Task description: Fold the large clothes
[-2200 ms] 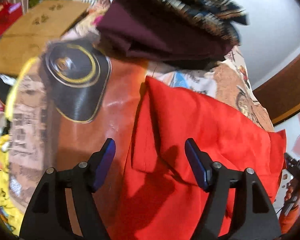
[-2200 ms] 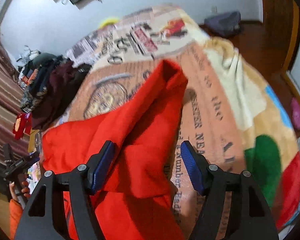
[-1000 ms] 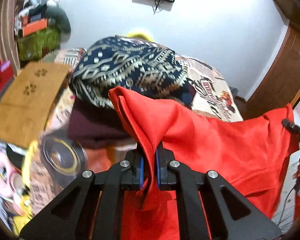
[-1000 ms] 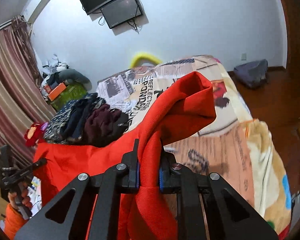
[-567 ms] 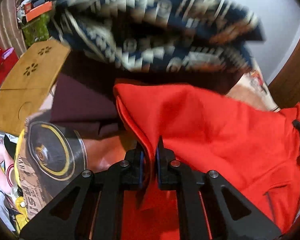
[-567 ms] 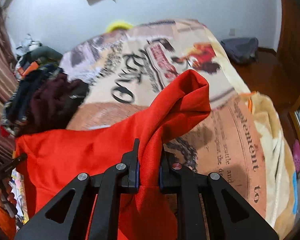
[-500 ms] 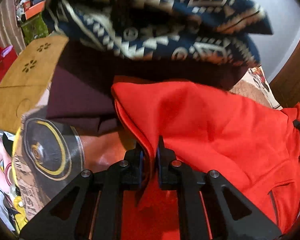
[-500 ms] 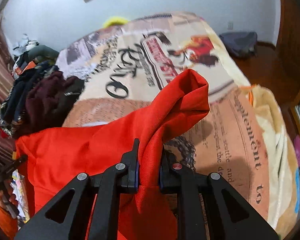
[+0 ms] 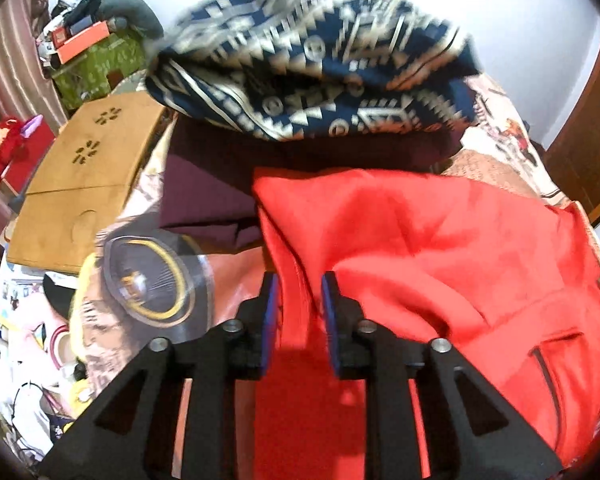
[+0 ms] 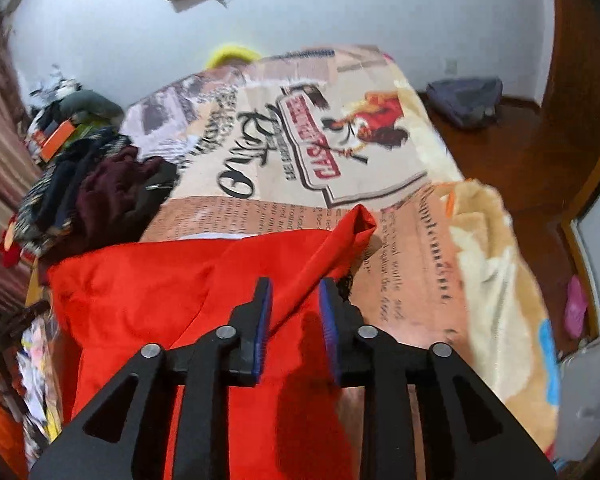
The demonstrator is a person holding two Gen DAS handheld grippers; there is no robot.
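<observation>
A large red garment [image 9: 440, 248] lies spread on the printed bedspread [image 10: 412, 240]. In the left wrist view my left gripper [image 9: 298, 312] stands open, its blue-padded jaws a little apart on either side of the garment's left corner fold. In the right wrist view the same red garment [image 10: 172, 280] lies flat, with its right corner [image 10: 356, 224] folded up into a peak. My right gripper [image 10: 296, 312] is open, and the red cloth runs loosely between its jaws.
A pile of clothes sits at the bed's far left: a navy patterned garment [image 9: 320, 80] on a maroon one [image 9: 208, 196]. A brown cardboard box [image 9: 80, 184] and clutter lie beside the bed. A grey bag [image 10: 464, 100] lies on the wooden floor.
Both grippers held the red garment's corners raised, lowered them onto the bed, and have now opened, letting the corners go. The cloth has settled on the bedspread.
</observation>
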